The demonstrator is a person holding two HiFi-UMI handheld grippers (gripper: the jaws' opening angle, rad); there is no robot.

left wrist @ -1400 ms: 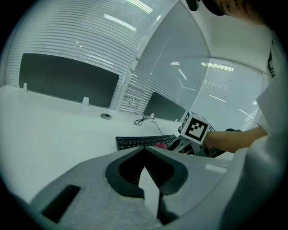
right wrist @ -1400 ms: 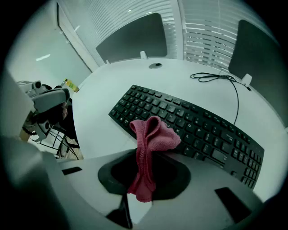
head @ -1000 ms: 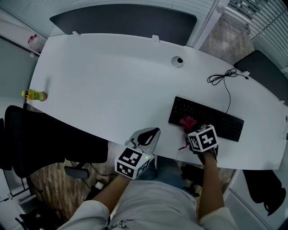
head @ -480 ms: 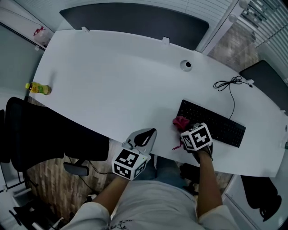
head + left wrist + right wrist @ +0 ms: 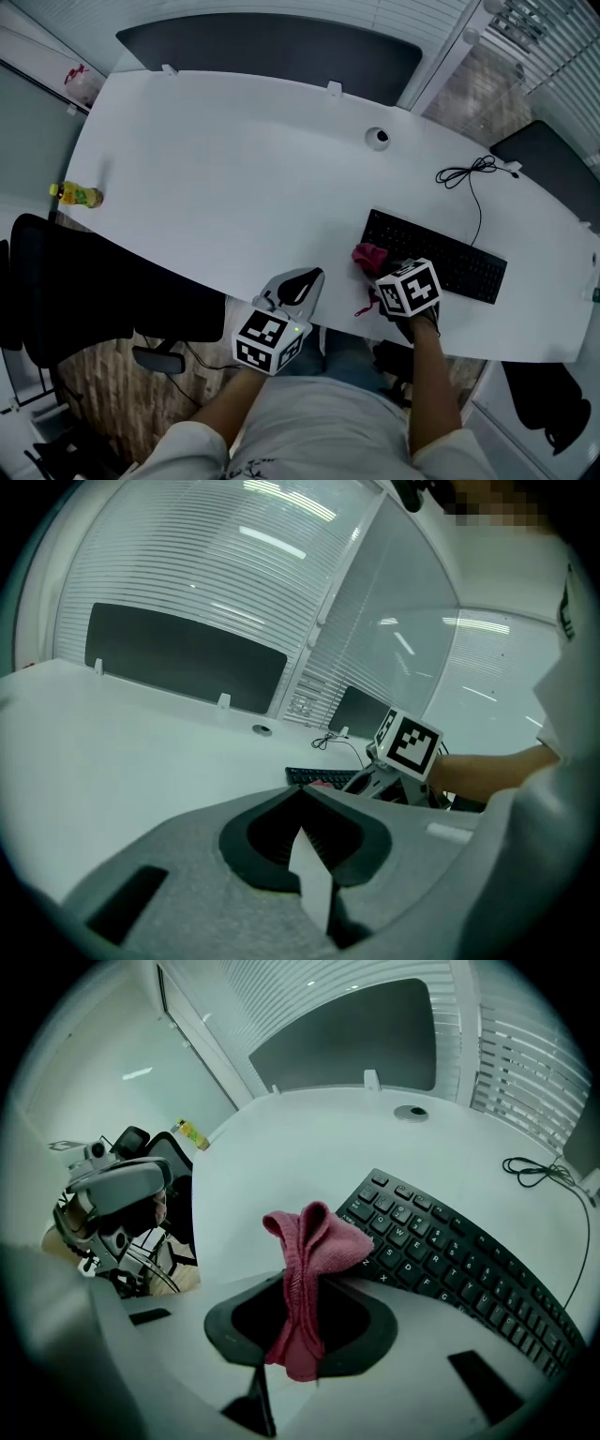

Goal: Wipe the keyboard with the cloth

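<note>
Head view: the right claw (image 5: 378, 270), clenched on the cloth (image 5: 368, 255), stood at the keyboard's (image 5: 441, 258) left end. The keyboard's long axis ran off to that claw's right.

Left gripper view: the left claw (image 5: 300, 794), jaws together and empty, hung well to the left.

Right gripper view: the cloth bunched just ahead of the jaws, over the end keys. Nothing obstructed; the cable (image 5: 539, 1171) lay beyond.

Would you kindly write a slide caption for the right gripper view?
Right claw shut on a pink cloth at the end of the black keyboard.
</note>
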